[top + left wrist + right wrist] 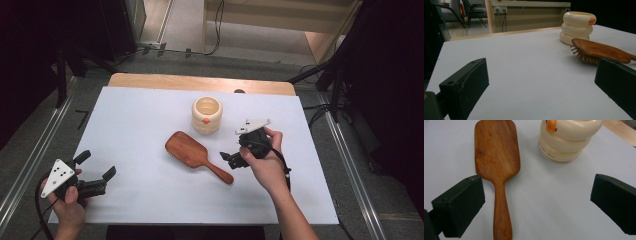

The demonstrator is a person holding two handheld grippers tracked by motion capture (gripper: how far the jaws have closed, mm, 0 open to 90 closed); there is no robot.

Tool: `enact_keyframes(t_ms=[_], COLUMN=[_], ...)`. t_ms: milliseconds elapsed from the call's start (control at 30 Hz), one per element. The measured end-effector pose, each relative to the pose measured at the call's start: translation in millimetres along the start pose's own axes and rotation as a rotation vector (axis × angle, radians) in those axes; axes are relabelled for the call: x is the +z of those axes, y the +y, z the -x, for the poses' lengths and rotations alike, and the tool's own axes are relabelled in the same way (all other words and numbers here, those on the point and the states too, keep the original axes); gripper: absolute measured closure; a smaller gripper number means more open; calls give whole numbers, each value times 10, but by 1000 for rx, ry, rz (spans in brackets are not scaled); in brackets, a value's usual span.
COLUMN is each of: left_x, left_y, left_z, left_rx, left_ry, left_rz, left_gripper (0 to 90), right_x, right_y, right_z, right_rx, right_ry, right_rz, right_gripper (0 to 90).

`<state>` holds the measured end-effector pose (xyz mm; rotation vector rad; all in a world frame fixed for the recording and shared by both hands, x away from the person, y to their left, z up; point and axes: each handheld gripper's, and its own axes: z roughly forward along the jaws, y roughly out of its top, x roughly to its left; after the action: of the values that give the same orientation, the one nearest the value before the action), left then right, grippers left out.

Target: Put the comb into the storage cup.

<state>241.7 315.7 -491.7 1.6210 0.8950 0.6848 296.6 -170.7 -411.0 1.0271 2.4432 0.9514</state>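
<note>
Flat wooden paddle hairbrush (194,153): reddish-brown back with darker grain streaks; bristles tan with pale tips. Ribbed ceramic cup (207,115): cream, 3 stacked rings, 1 orange beak-shaped mark on the side, small grey lettering on the lowest ring. Sheet-covered surface (150,125): uniform pale bluish white, with a light wood strip along the far edge. Left gripper (98,172) and right gripper (229,159): black jaws and black bodies, each topped by a light grey 3-cornered plate with dark dots.
</note>
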Motion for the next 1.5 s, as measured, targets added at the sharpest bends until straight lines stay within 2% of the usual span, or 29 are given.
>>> enact_keyframes(t_ms=[967, 1200, 1500], left_x=[6, 9, 8], left_y=[0, 3, 3], left_z=[-3, 0, -2], left_rx=[2, 0, -2], left_ry=[-13, -13, -12], left_rz=[-5, -9, -8], left_gripper=[0, 0, 0], right_x=[480, 580, 702], right_y=[192, 188, 173], right_z=[-217, -255, -312], right_rx=[-81, -56, -75], right_ry=[89, 107, 115], right_rz=[-216, -266, -308], right_gripper=[0, 0, 0])
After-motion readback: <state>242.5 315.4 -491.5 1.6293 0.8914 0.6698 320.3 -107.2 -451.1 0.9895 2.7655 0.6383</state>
